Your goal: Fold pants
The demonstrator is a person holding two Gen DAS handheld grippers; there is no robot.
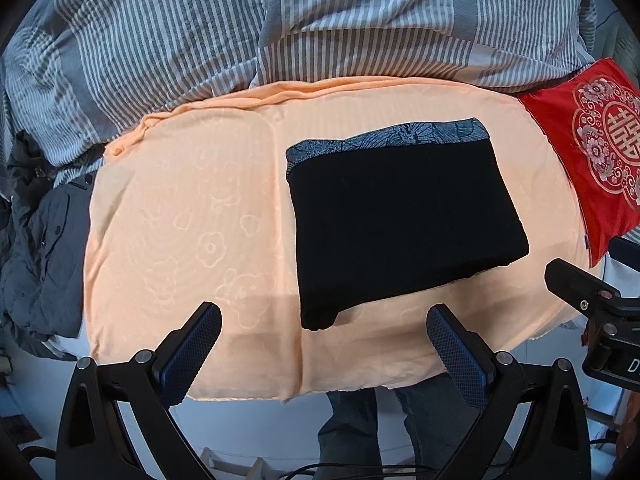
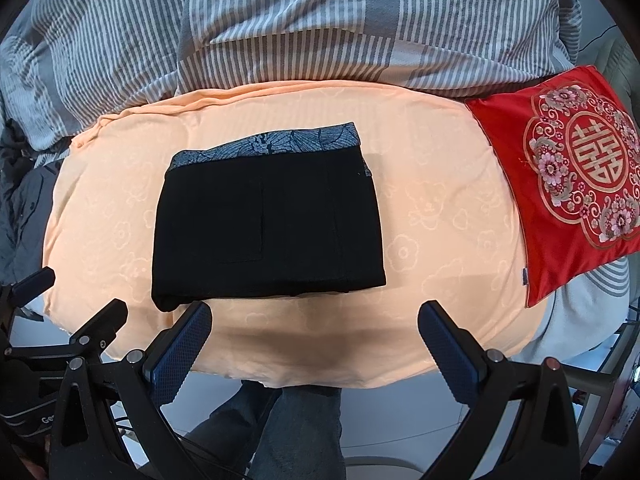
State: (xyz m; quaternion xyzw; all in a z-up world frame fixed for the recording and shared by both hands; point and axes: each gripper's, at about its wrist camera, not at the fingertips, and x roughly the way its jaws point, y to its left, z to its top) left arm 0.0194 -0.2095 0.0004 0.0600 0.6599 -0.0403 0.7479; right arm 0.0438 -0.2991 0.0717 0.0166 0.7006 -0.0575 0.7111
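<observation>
The black pants (image 1: 404, 220) lie folded into a compact rectangle on the peach blanket (image 1: 192, 216), with a grey patterned waistband along the far edge. They also show in the right wrist view (image 2: 268, 228). My left gripper (image 1: 324, 320) is open and empty, held above the blanket's near edge, just short of the pants' near left corner. My right gripper (image 2: 316, 320) is open and empty, above the blanket's near edge just in front of the pants. It also shows at the right edge of the left wrist view (image 1: 576, 284).
A red embroidered cushion (image 2: 568, 200) lies right of the blanket (image 2: 440, 216). A grey striped duvet (image 1: 240, 24) is bunched behind. A dark jacket (image 1: 40, 240) lies at the left. The person's legs (image 2: 296, 428) and floor are below the bed edge.
</observation>
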